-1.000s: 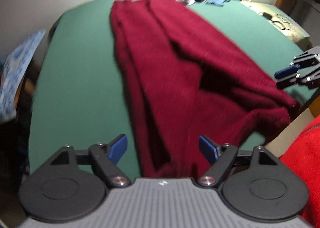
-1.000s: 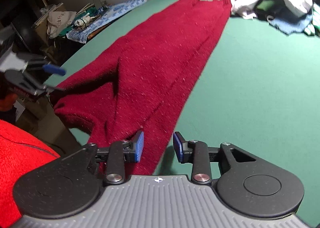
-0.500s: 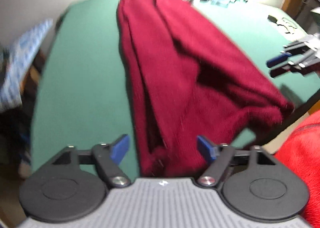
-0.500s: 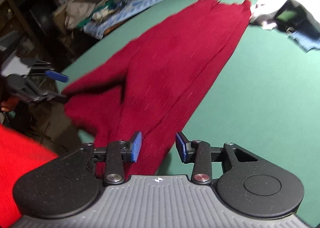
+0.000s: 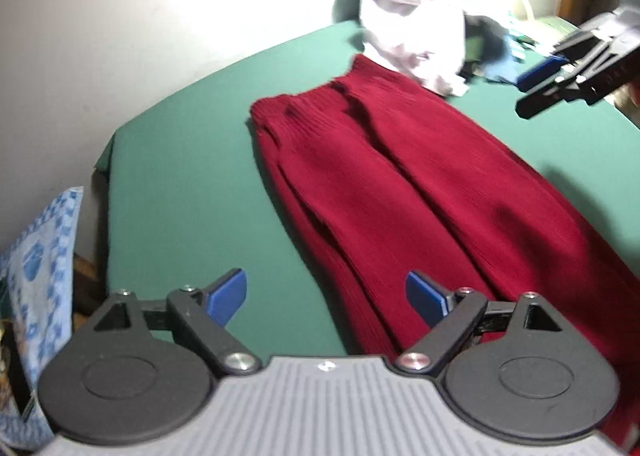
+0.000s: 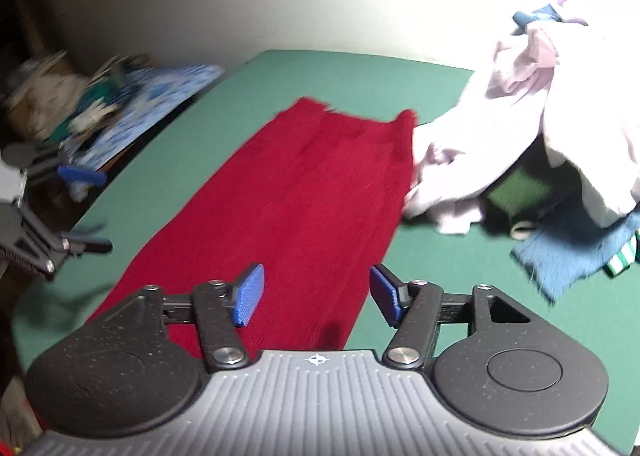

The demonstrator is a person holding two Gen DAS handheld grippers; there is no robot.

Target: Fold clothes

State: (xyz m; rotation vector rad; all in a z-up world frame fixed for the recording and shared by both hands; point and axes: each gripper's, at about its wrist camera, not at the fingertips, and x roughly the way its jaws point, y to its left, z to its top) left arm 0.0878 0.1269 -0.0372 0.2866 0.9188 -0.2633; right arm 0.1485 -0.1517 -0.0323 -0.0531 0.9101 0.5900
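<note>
A dark red knitted garment (image 5: 420, 191) lies folded lengthwise on the green table (image 5: 184, 191), its ribbed hem at the far end. My left gripper (image 5: 326, 296) hovers over the garment's left edge, its jaws opening wide and the pads pressing on nothing. In the right wrist view the same red garment (image 6: 304, 207) stretches away from me. My right gripper (image 6: 316, 294) hangs above its right edge, its jaws opening and gripping nothing. Each gripper shows in the other's view: the right gripper (image 5: 552, 83) at upper right, the left gripper (image 6: 76, 211) at far left.
A heap of unfolded clothes, pale pink on top (image 6: 532, 127) with blue fabric (image 6: 576, 256) beneath, sits at the table's far right beside the red hem. A blue patterned cloth (image 5: 36, 280) and clutter (image 6: 60, 103) lie off the table's left edge.
Both grippers moved forward along the garment toward its far hem. The raised near folds now lie flat. The right gripper's jaws widened clearly; the left's widened slightly.
</note>
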